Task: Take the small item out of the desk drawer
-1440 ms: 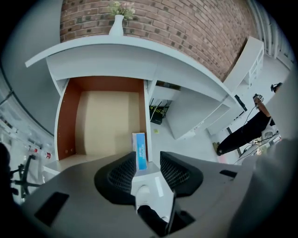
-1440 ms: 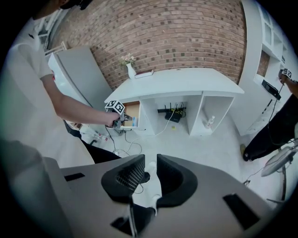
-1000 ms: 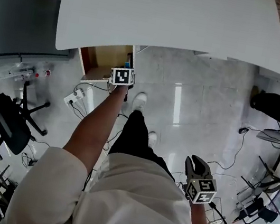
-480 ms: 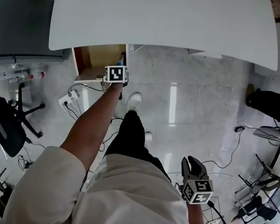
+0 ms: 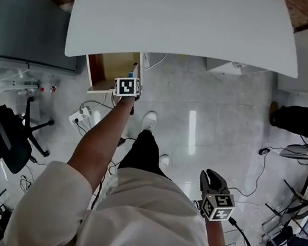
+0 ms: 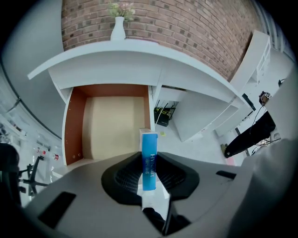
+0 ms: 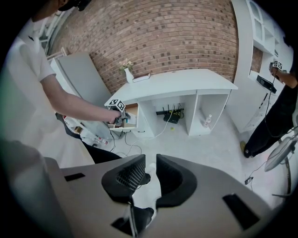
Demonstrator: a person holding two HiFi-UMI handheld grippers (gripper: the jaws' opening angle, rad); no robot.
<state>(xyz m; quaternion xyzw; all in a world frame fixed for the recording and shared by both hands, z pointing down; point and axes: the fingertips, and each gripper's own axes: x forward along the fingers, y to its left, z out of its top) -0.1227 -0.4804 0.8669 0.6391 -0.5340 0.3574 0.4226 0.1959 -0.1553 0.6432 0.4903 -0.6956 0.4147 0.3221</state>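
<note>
Beneath the white desk (image 5: 184,19) we hold the small blue box (image 6: 149,146) upright, clenched between the fingers of the left gripper (image 6: 149,159), at the front right corner of the open, tan-bottomed drawer (image 6: 111,125). Our right gripper (image 7: 150,158) hangs well apart beside our hip, fingers released.

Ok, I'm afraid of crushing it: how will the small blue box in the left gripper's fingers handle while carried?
The small blue box looks like thin printed card, so it is probably light and could dent under a hard squeeze. It is tall and narrow and stands well past the fingers of the left gripper, so it might pivot if jolted.
</note>
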